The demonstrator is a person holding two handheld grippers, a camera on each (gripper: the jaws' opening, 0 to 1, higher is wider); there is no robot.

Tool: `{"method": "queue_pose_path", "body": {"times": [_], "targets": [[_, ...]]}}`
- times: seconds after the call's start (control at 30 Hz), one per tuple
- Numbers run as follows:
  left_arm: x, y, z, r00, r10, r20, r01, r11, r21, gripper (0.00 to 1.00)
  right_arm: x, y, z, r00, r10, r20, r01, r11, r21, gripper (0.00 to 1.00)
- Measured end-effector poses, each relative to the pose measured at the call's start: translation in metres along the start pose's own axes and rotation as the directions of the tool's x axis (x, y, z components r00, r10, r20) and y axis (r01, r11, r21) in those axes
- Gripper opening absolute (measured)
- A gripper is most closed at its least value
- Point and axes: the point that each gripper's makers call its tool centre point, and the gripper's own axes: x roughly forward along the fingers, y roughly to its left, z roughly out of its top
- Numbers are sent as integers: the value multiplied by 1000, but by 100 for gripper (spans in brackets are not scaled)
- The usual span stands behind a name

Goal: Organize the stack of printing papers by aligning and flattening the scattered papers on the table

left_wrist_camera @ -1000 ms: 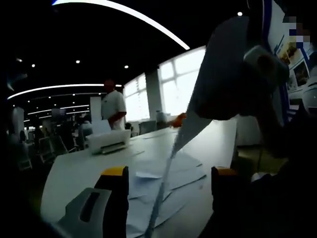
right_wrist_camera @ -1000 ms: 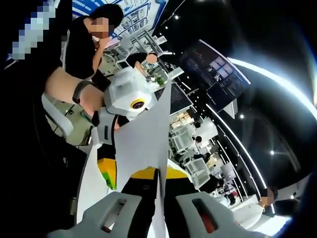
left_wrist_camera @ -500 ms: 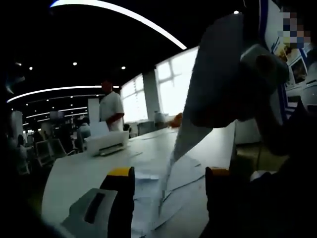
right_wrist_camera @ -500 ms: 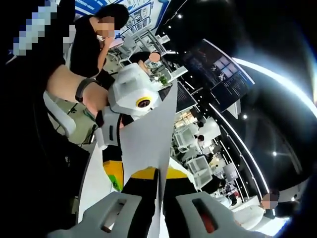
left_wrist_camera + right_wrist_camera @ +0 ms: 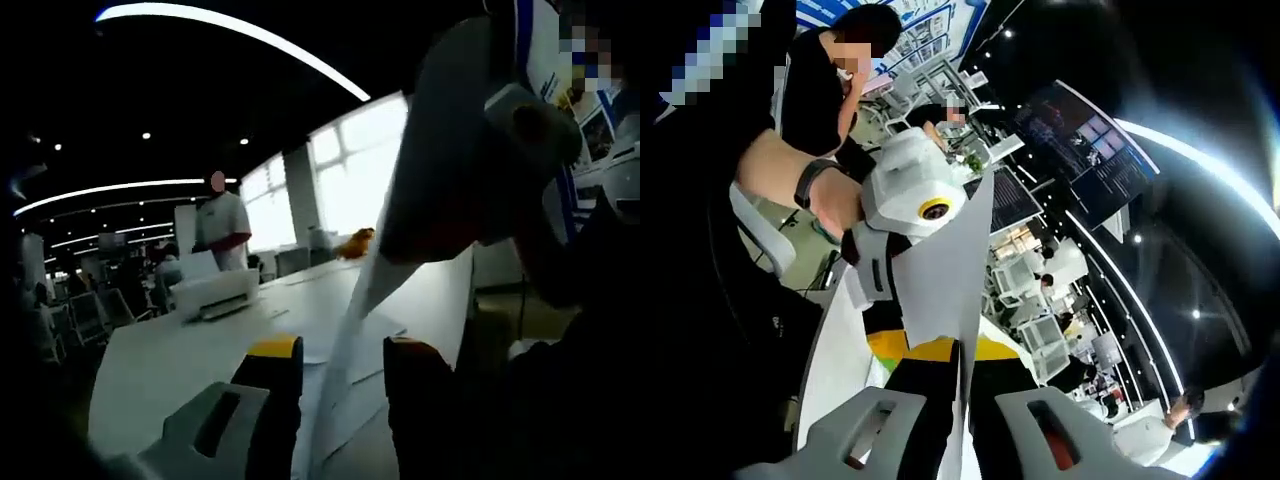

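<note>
Now, line by line:

Right gripper (image 5: 958,370): my jaws are pinched tight on a sheet (image 5: 945,270) that stands on edge and rises straight up between them, with no gap on either side of it.

Left gripper (image 5: 338,385): my jaws are drawn close together with the same sheet (image 5: 430,190) running edge-on down between them; I cannot tell whether they press on it or only flank it.

Left gripper from the right gripper view: it sits at the sheet's far upper edge (image 5: 902,215), white with a yellow tip, held by a hand (image 5: 835,205) with a dark wristband.

Right gripper from the left gripper view: it is up at the top right (image 5: 525,130), against the sheet's upper part.

Sheet: lifted off the table (image 5: 170,345), hanging between my two grippers.

Papers (image 5: 350,345): more sheets lie spread flat and overlapping on the white table, under the lifted one.

Printer (image 5: 215,292): a white box further back on the table, well apart from the papers.

Person (image 5: 225,228): someone in white stands behind the printer.
</note>
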Motion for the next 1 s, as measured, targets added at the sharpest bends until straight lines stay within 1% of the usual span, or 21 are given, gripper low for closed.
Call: {"method": "queue_pose_path", "body": {"times": [0.13, 0.33, 0.57, 0.63, 0.7, 0.83, 0.93, 1.0], "targets": [[1, -2, -1, 1000, -12, 2, 12, 1000, -3, 30, 1, 1, 0, 1000, 1, -1, -1, 1000, 1, 0], [2, -3, -1, 1000, -11, 7, 11, 1000, -5, 23, -1, 1, 0, 1000, -1, -1, 1, 1000, 1, 0], [2, -2, -1, 1000, -5, 10, 5, 1000, 2, 12, -3, 1, 1, 1000, -4, 1, 4, 1000, -1, 0], [2, -1, 0, 1000, -2, 14, 2, 1000, 7, 6, -4, 0, 1, 1000, -5, 3, 5, 1000, 1, 0], [1, 0, 1, 1000, 5, 23, -5, 1000, -4, 6, -4, 1, 1, 1000, -6, 3, 6, 1000, 0, 0], [1, 0, 1, 1000, 8, 21, -7, 1000, -4, 6, -4, 1, 1, 1000, -8, 0, 8, 1000, 1, 0], [2, -1, 0, 1000, 14, 17, -14, 1000, 11, 6, -4, -1, 0, 1000, -17, 1, 17, 1000, 9, 3], [2, 0, 0, 1000, 18, 16, -19, 1000, 18, 6, -5, -3, 0, 1000, -26, 4, 26, 1000, 12, 6]]}}
